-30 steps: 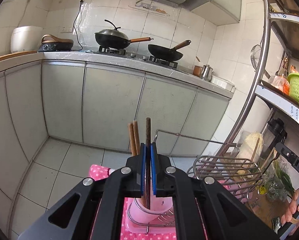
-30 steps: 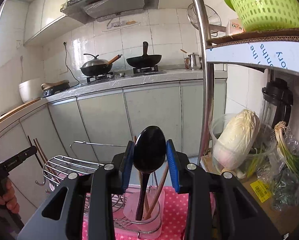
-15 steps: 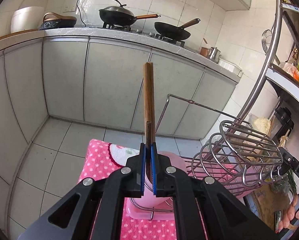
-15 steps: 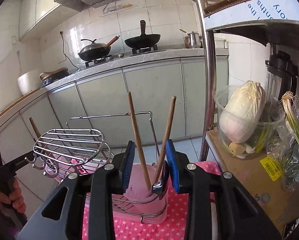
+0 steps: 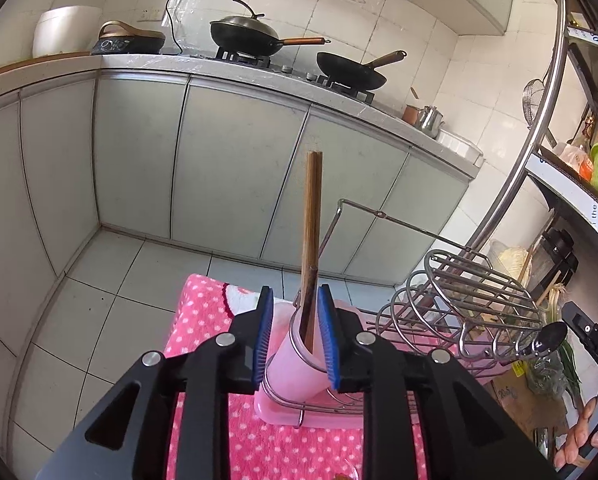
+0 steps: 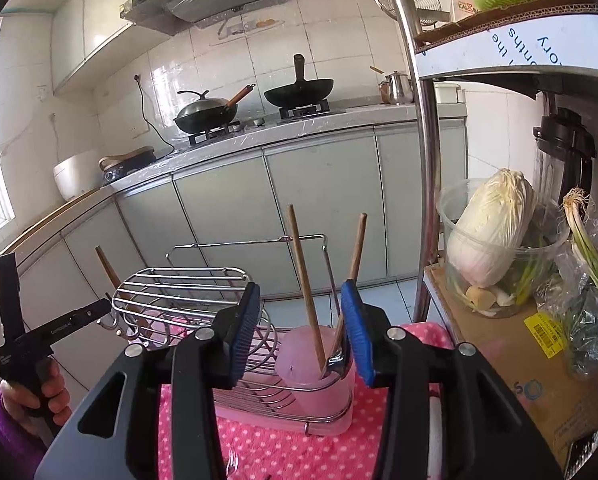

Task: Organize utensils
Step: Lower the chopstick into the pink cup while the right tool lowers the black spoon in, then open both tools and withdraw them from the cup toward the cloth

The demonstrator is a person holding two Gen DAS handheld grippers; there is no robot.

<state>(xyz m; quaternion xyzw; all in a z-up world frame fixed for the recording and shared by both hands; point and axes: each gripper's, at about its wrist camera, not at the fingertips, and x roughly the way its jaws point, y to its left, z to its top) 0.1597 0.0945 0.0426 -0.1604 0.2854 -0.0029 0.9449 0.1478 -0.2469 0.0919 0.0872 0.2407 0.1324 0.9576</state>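
Left wrist view: chopsticks [image 5: 312,216] stand upright at frame centre, lower ends between the spread fingers of the left gripper [image 5: 295,336], not pinched. They sit inside the pink cup [image 5: 289,364]. Wire rack [image 5: 471,304] at right.

Right wrist view: right gripper [image 6: 299,336] wide apart, empty, framing the same cup [image 6: 307,354], which contains two wooden sticks [image 6: 305,284] and a spoon [image 6: 335,358].

Pink utensil cup [image 6: 315,360] upright in wire rack [image 6: 187,284], at the far edge of the pink dotted cloth [image 6: 259,440]. Brown wooden chopsticks [image 6: 305,284] stand in it, tilted apart. Spoon bowl [image 6: 335,358] at its rim.
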